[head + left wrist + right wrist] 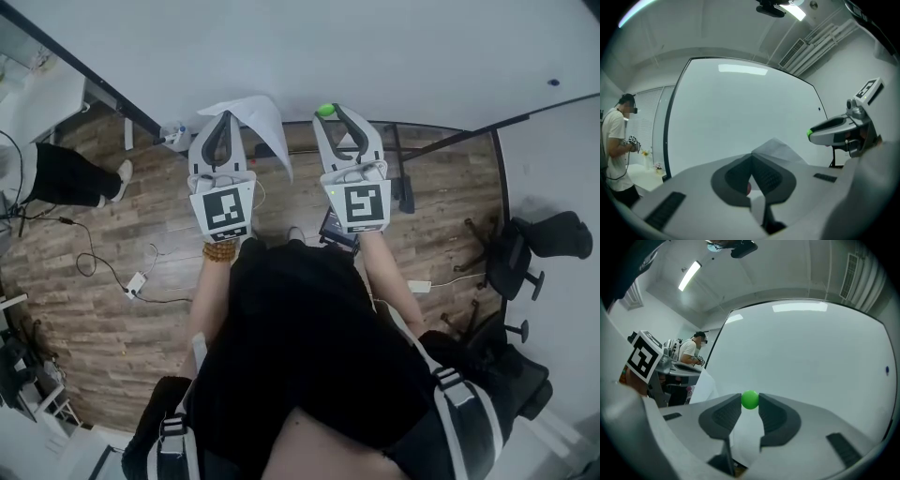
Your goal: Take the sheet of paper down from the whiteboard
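The white sheet of paper [264, 122] hangs free of the whiteboard [328, 47], pinched at one edge by my left gripper [225, 115]. In the left gripper view the paper [780, 151] sticks up beyond the closed jaws of my left gripper [752, 158], and a small reddish spot shows between the pads. My right gripper [330, 111] is shut on a small green ball-shaped magnet [325, 110]. In the right gripper view that magnet [750, 399] sits between the fingertips. Both grippers point level at the bare whiteboard [811, 357].
A person [56, 173] stands at the left near a desk and also shows as the person [618, 140] in the left gripper view. A black office chair [525, 253] stands at the right. A power strip [136, 281] and cables lie on the wooden floor.
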### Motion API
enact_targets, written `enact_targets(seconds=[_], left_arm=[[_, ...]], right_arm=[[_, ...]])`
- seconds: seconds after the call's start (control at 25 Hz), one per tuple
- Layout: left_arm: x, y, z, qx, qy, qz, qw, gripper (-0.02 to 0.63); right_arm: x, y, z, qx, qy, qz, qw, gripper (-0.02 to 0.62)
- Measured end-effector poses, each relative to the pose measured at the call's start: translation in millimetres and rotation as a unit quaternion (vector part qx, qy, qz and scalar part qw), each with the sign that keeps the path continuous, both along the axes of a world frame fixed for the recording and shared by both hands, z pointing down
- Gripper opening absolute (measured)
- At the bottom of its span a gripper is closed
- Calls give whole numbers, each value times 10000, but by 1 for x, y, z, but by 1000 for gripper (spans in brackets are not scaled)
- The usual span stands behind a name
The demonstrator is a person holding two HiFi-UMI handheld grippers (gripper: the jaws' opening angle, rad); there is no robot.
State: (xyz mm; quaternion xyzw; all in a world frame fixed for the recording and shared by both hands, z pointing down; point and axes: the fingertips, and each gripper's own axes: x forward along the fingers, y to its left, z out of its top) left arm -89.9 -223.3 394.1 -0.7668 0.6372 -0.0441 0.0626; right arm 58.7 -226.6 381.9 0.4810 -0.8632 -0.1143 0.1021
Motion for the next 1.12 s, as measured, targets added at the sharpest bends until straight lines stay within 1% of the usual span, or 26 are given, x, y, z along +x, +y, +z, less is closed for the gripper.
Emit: enact_targets(seconds=[0.36,0.52,1.12], left_arm=[[-7,4,10,-60,38,-19,10000,8],[-9,6,11,-47,26,-14,10000,8],[-3,9,16,-92,23,46,9999,8]], right_arm=[[-24,7,17,-118,-30,-233,9997,114],[-30,11,18,-80,-33,-340,9994,113],[-20,16,20,-169,68,-238,9996,112]])
